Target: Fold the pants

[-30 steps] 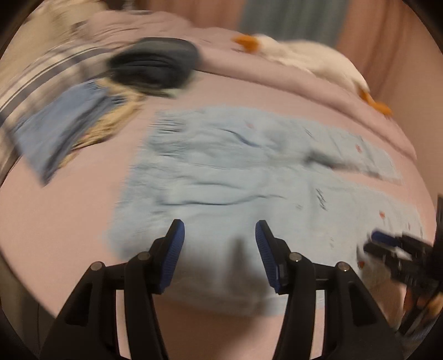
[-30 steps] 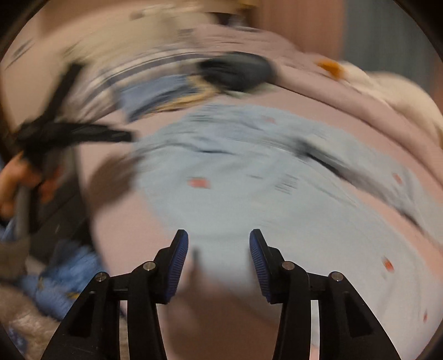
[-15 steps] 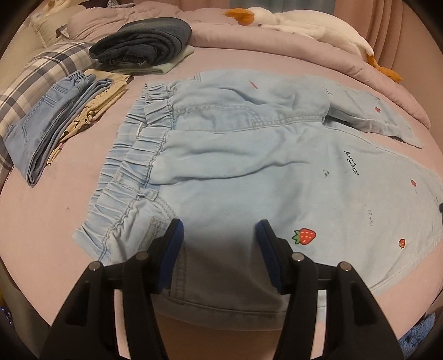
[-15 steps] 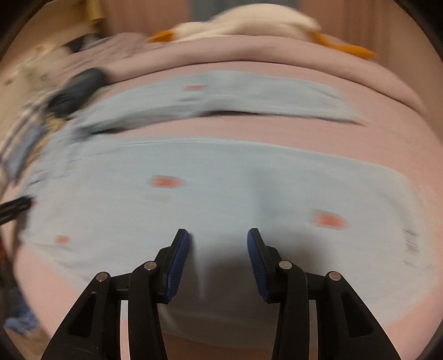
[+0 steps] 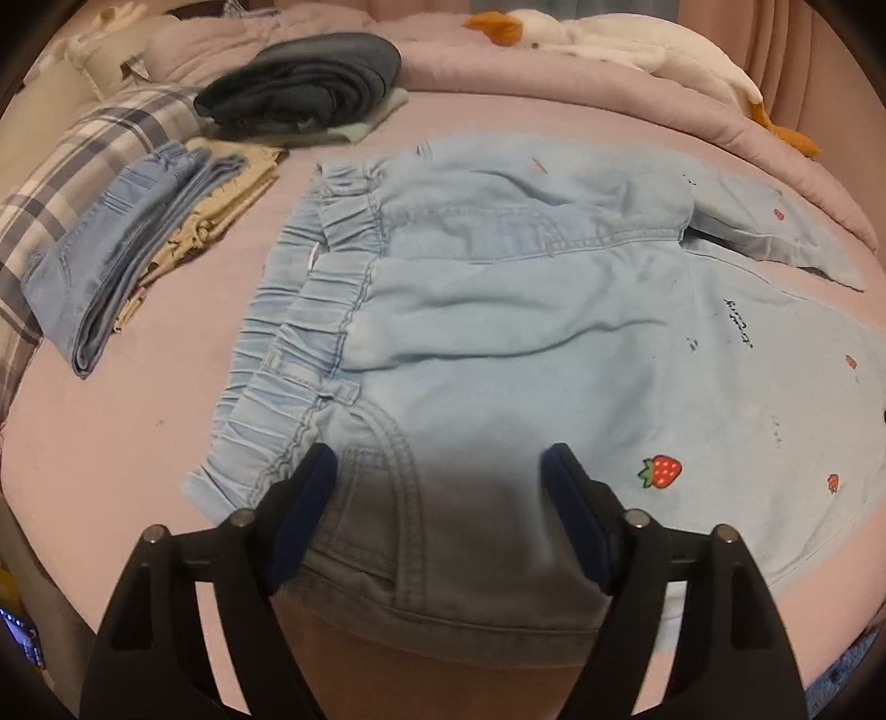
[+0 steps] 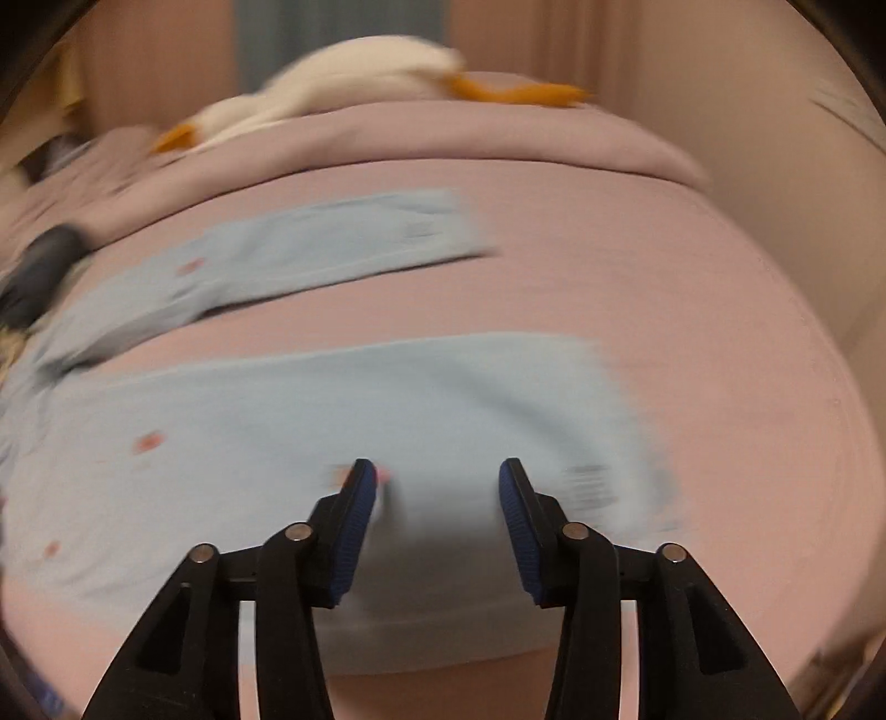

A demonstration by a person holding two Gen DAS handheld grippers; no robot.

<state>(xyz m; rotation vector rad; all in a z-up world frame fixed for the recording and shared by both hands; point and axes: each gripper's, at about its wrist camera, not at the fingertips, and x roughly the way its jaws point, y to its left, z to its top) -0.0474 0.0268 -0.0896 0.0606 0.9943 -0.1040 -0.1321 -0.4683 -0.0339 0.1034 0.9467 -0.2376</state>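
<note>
Denim pants (image 5: pixel 498 343) flat on bed (image 5: pixel 138 421), frame centre. Left gripper (image 5: pixel 440 471) opening wide over near waist corner, nothing pinched; right gripper (image 6: pixel 437 482) opening over near leg hem, empty. Best: pinch both near edges together, lift evenly.

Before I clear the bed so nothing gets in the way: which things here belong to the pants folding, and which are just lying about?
Part of the job:
- light blue pants, spread flat
- left tongs, opening above the waist end, nothing gripped
- right tongs, opening above a leg end, nothing gripped

Just lying about:
- dark folded jeans
- blue folded jeans
- beige folded cloth
- toy goose
- plaid pillow
</note>
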